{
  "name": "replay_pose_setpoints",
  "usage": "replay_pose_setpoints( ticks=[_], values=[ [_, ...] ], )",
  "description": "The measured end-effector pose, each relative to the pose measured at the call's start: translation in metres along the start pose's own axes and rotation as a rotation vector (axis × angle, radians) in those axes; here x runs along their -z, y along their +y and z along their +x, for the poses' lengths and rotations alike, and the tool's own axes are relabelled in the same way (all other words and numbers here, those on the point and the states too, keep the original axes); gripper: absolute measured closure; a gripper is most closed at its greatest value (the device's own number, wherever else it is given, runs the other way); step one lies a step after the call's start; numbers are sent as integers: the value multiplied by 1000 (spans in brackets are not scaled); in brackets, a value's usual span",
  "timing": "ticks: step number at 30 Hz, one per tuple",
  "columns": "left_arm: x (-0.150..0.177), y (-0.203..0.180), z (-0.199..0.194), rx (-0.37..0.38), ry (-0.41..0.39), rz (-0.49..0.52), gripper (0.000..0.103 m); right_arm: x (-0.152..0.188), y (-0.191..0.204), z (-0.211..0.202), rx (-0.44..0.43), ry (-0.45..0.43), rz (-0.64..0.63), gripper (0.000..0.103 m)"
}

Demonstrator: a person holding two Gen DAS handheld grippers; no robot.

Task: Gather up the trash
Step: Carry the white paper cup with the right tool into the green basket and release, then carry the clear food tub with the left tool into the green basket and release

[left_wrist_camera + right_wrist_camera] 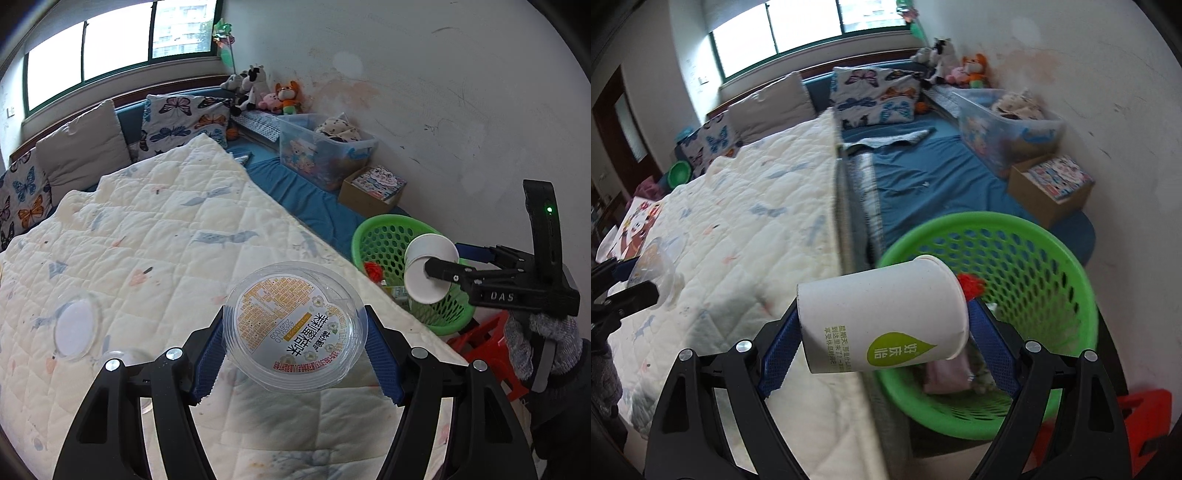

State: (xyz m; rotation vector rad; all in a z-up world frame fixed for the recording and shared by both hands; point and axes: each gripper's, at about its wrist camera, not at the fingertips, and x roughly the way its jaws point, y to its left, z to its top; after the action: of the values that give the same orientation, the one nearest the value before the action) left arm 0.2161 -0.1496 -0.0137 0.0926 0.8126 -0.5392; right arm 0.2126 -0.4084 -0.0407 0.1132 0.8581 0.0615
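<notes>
Your left gripper (295, 350): black frame, blue pads. It holds clear tub (295, 325), white label, orange print. Your right gripper (882, 332): same black and blue. Its paper cup (882, 317): white, green leaf mark. Basket (1067, 288): bright green, perforated. Quilt (147, 240): cream, pale blue motifs. Stool (491, 347): red.

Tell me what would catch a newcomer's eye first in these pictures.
Each gripper grips a piece of trash: the left gripper a clear plastic container above the quilt, the right gripper a white paper cup lying sideways. Just beyond the cup stands a green basket beside the bed.
</notes>
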Motion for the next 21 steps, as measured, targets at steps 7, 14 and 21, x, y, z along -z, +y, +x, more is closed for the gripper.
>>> replay_pose_setpoints(
  ticks=[7, 14, 21],
  values=[
    [-7, -24, 10, 20, 14, 39, 36, 11, -56, -5, 21, 11, 125, 16],
    [-14, -50, 18, 37, 27, 82, 36, 24, -86, -16, 38, 0, 204, 11],
    [-21, -75, 29, 56, 44, 116, 36, 34, -93, -34, 47, -23, 211, 11]
  ],
)
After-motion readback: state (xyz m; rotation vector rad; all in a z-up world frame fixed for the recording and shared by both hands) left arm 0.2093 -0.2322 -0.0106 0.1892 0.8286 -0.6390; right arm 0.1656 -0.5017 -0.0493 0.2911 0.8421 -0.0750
